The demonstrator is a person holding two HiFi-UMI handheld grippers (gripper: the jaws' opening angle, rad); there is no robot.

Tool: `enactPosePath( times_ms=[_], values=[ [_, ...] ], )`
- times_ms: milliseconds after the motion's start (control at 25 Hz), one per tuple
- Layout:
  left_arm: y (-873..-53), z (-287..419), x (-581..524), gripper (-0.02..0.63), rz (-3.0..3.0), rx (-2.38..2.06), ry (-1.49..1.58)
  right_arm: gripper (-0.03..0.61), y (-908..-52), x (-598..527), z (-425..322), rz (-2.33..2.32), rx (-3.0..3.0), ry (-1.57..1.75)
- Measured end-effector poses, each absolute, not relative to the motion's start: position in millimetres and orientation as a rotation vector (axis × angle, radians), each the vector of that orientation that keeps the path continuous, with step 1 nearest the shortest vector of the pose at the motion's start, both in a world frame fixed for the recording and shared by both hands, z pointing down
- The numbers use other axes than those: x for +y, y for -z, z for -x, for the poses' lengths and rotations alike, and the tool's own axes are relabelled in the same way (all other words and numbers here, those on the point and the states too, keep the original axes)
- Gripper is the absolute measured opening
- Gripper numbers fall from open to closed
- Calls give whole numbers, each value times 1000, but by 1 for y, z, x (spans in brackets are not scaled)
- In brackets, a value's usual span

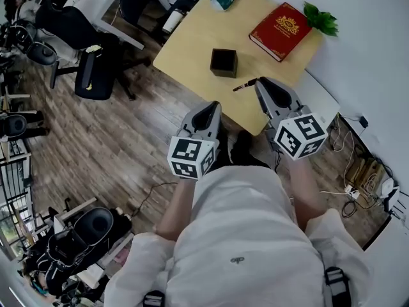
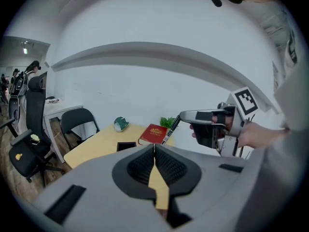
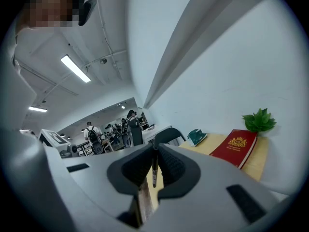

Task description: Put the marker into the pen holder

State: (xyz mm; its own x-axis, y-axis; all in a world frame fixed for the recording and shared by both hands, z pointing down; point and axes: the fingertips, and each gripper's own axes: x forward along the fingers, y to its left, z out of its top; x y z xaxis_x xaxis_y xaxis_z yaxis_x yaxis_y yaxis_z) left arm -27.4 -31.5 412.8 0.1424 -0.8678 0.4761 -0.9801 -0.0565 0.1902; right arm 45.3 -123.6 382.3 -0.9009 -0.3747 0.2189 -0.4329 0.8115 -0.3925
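the right hand-held gripper (image 1: 261, 83) is clamped on the marker (image 1: 245, 85). its pads pinch the barrel near one end, so most of the marker pokes out past the tips, slanting down toward the table (image 1: 192, 43). it hangs in the air over the table's near edge, close to the pen holder (image 1: 223, 62) but not yet above it. the holder is a small black open-topped box standing alone in the middle of the table, well apart from the red book (image 1: 284, 31) and the plant (image 1: 321, 19) at the far side. the left hand-held gripper (image 1: 214, 105) hovers lower, off the table edge, its jaws together with nothing between them.

the main risk, as i judge it, is the grip. a hold that far off-centre could let the marker swivel or slide as the wrist turns it upright. the opening is narrow, so a slanted tip may catch the rim and shove or tip the holder, which nothing is bracing. if released too high or off to one side, the marker would bounce out and roll off the table.
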Motion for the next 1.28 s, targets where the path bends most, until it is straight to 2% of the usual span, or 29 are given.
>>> enactPosePath(
  times_ms=[440,1280],
  values=[
    [-423,45,-53,9,-1963,-1734,-322,35,-400,-148,-21,-650,-2820,-675],
    [-438,122,-129,9,-2081,-1547,-327,35,-425,-205,46,-842,-2680,-671]
  ],
)
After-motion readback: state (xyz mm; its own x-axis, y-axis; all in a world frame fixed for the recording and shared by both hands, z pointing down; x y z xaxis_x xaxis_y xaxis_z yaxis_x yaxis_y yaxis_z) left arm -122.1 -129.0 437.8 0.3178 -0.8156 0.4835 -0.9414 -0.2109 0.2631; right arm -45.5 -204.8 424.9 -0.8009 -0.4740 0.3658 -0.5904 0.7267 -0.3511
